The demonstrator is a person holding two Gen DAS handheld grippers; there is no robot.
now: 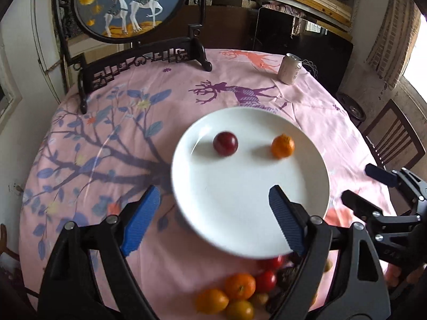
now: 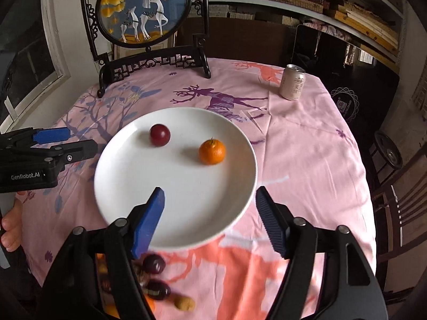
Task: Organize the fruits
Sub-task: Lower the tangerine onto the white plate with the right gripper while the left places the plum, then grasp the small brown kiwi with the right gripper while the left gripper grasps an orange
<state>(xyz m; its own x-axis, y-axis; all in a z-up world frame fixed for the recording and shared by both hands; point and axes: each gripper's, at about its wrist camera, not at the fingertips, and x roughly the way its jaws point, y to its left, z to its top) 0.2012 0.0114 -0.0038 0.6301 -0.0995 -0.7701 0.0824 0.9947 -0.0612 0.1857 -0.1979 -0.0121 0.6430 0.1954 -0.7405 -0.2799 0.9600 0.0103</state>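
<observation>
White plate (image 2: 138,186) mid-frame is carrying one dark red plum (image 2: 159,135) and one mandarin (image 2: 212,151); fruit pile (image 1: 240,290) is waiting at lower frame, so sorting is barely underway; left gripper (image 1: 213,218) and right gripper (image 2: 210,218) are hovering wide open, empty

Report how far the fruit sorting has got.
Done: a dark red plum and a small orange sit apart on the white plate. In hand: nothing; the left gripper and right gripper are open. Left: the fruit pile beside the plate.
</observation>
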